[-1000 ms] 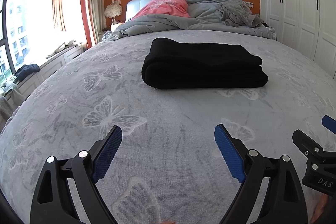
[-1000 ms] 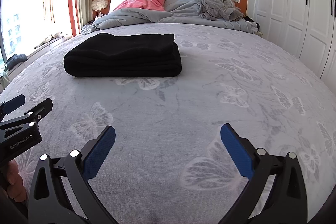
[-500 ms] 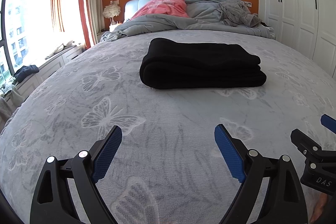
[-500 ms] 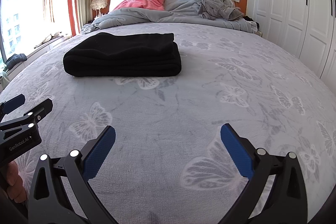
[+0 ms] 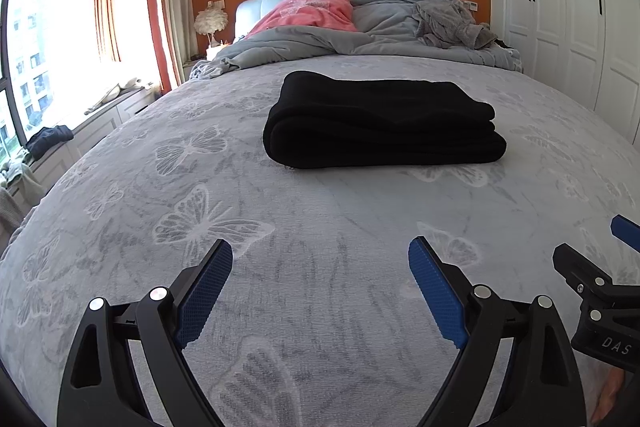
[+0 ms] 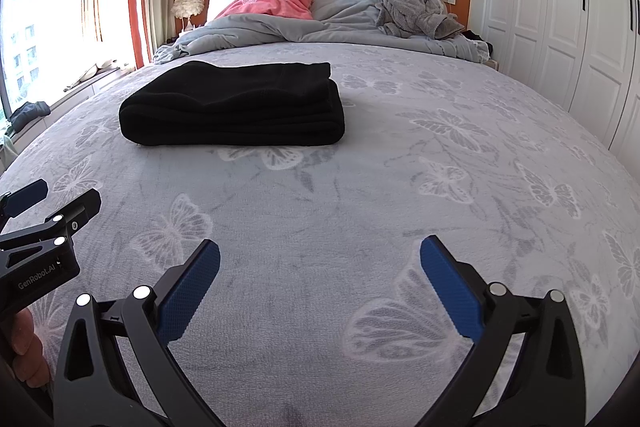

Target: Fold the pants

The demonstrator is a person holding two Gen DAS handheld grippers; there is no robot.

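Observation:
The black pants (image 5: 380,125) lie folded in a thick neat stack on the grey butterfly-print bedspread (image 5: 280,227), also seen in the right wrist view (image 6: 236,111). My left gripper (image 5: 320,259) is open and empty, held above the bedspread well short of the pants. My right gripper (image 6: 320,255) is open and empty too, nearer the foot of the bed, to the right of the pants. Each gripper shows at the edge of the other's view: the right one (image 5: 600,287), the left one (image 6: 44,223).
A rumpled grey duvet (image 5: 360,39), a pink pillow (image 5: 312,11) and a grey garment (image 5: 452,23) lie at the bed's head. White wardrobe doors (image 6: 560,27) stand on the right. A window ledge with clothes (image 5: 52,139) runs along the left.
Both grippers have barely moved; the left view has shifted very slightly. The pants lie still and both grippers stay open.

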